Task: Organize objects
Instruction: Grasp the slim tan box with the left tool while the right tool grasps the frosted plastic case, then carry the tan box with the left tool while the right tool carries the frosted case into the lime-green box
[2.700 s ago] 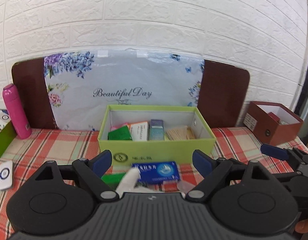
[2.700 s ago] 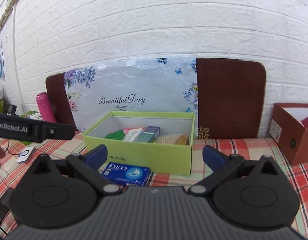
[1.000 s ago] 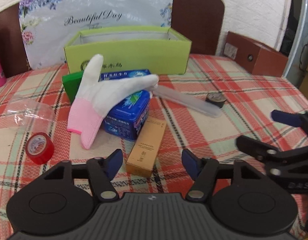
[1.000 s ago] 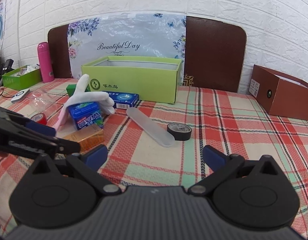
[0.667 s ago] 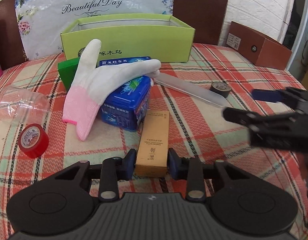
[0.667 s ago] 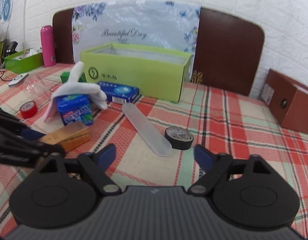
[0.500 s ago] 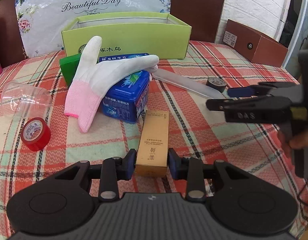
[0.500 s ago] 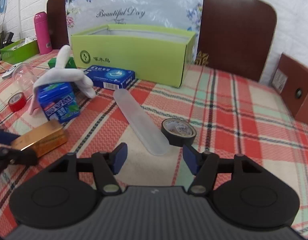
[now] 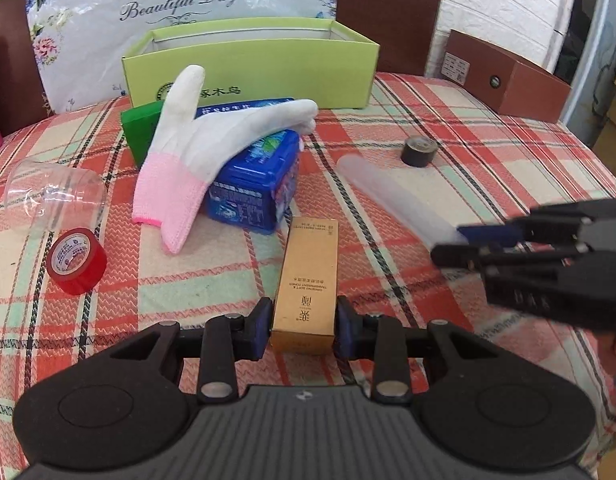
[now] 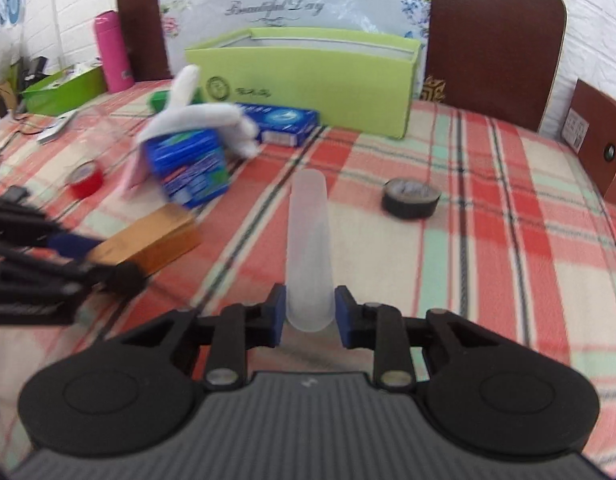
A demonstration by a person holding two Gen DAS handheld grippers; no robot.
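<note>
While our left gripper [image 9: 303,328] pinched a long gold box [image 9: 308,280], our right gripper [image 10: 310,314], its jaws just closing, clamped a frosted translucent case [image 10: 308,248].

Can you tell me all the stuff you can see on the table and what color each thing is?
Green box: 1, lime, back middle.
Brown box: 1, back right.
Glove: 1, white and pink, draped over the tin.
Tin: 1, blue, centre.
Flat box: 1, blue, before the green box.
Gold box: 1, between left jaws.
Case: 1, frosted, between right jaws.
Tape: 2, red at left, black at right.
Cup: 1, clear, on its side, left.
Bottle: 1, pink, far left.
Left gripper: black, shut.
Right gripper: black, shut.
</note>
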